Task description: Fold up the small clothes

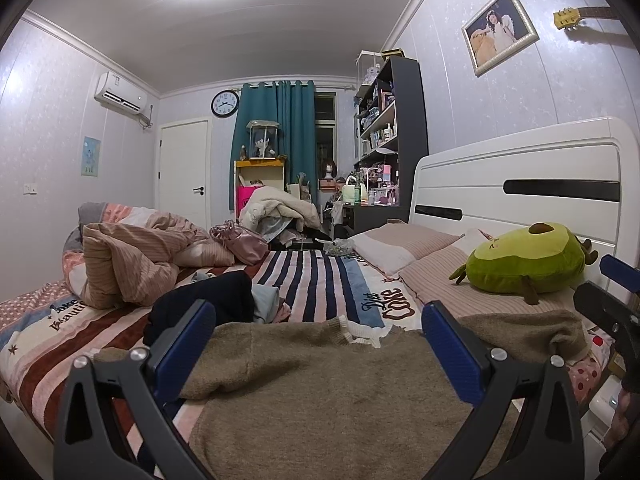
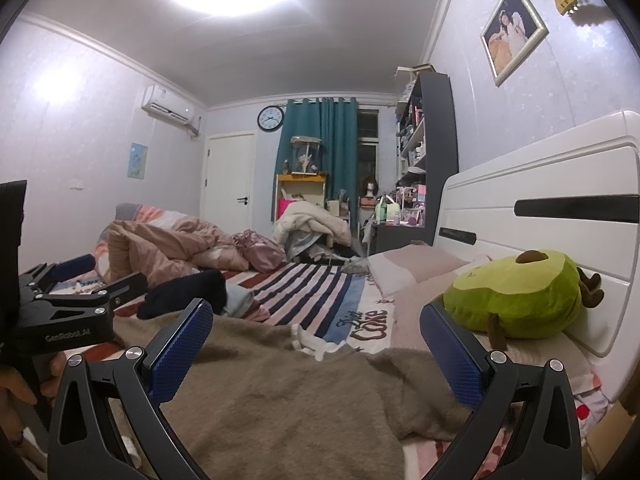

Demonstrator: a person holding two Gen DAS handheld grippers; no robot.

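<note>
A brown knit sweater (image 1: 320, 392) with a white collar lies spread on the bed, also in the right wrist view (image 2: 288, 392). My left gripper (image 1: 320, 344) is open, low over the sweater's near part, fingers wide apart and holding nothing. My right gripper (image 2: 316, 344) is open too, over the sweater's right side. The left gripper shows at the left of the right wrist view (image 2: 76, 280), the right gripper at the right edge of the left wrist view (image 1: 612, 292). A dark garment (image 1: 208, 300) and light clothes lie beyond the sweater.
A green avocado plush (image 1: 524, 260) rests on pillows by the white headboard (image 1: 520, 184). A crumpled pink duvet (image 1: 132, 256) and pink bag (image 1: 240, 240) lie at the far left. The striped bedsheet (image 1: 312, 280) stretches ahead. Shelves and a desk stand behind.
</note>
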